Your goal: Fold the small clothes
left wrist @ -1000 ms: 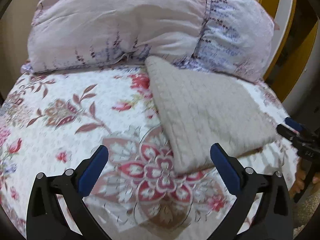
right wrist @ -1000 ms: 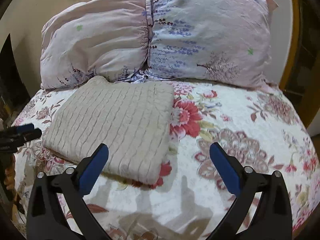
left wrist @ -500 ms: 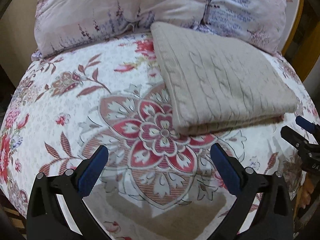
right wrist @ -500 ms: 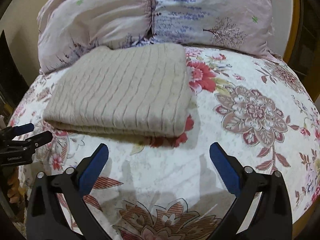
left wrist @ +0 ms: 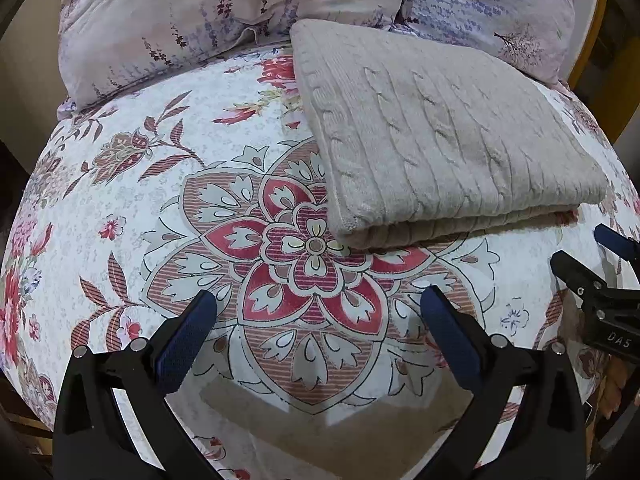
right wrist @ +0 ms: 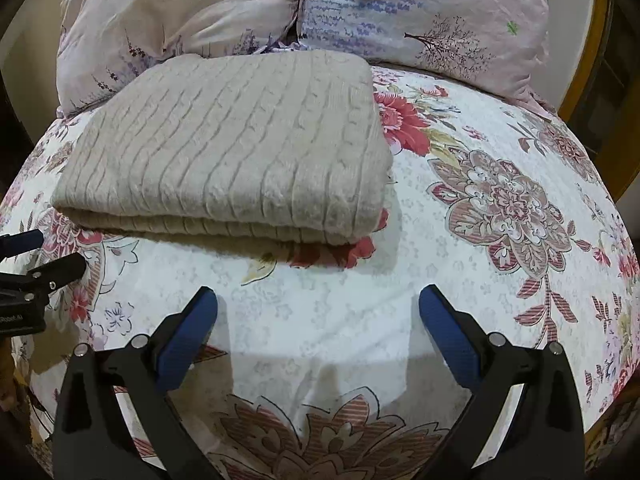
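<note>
Folded beige sweater (right wrist: 224,152): thick cable-knit cloth, soft, fuzzy, matt. Bed cover (right wrist: 500,272): thin printed floral cotton-like cloth w/ fine quilted texture, matt. Pillows (right wrist: 420,12): smooth, lightly creased printed fabric. Left hand-held gripper (left wrist: 318,332) & right hand-held gripper (right wrist: 318,332): matt black plastic, silver metal rivets, textured blue pads (right wrist: 186,340).

Left gripper (left wrist: 318,312) and right gripper (right wrist: 318,308): black angular arms, silver screws at the joints, textured blue fingertip pads (right wrist: 188,336). White lettering marks the housing of each.
</note>
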Tool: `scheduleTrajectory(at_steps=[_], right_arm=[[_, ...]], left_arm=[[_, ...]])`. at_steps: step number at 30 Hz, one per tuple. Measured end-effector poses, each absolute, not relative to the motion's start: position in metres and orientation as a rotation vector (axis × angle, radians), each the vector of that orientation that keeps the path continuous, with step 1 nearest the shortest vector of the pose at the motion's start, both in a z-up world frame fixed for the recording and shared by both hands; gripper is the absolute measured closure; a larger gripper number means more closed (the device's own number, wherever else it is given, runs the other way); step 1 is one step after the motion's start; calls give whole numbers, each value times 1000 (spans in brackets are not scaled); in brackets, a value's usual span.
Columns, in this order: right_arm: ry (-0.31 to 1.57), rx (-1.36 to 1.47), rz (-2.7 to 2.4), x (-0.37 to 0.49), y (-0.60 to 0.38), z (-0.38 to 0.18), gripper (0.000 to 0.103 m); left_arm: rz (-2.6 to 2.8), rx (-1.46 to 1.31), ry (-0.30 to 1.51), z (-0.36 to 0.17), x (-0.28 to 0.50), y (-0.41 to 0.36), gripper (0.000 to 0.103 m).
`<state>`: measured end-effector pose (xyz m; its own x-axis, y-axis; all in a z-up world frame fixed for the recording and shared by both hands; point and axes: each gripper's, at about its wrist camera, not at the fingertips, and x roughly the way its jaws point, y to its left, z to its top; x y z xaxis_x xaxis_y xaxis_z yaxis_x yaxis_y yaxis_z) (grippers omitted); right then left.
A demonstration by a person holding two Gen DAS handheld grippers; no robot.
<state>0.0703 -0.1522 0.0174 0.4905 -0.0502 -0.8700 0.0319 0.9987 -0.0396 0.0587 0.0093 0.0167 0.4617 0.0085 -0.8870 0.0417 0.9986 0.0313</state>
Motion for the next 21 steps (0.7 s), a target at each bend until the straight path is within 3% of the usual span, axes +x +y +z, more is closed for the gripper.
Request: scheduleTrajectory(at_steps=[21], right_arm=[[1084,-17,-31,73,-155,15,2]], left_arm=[[-33,60,1107,16,61,10,1]])
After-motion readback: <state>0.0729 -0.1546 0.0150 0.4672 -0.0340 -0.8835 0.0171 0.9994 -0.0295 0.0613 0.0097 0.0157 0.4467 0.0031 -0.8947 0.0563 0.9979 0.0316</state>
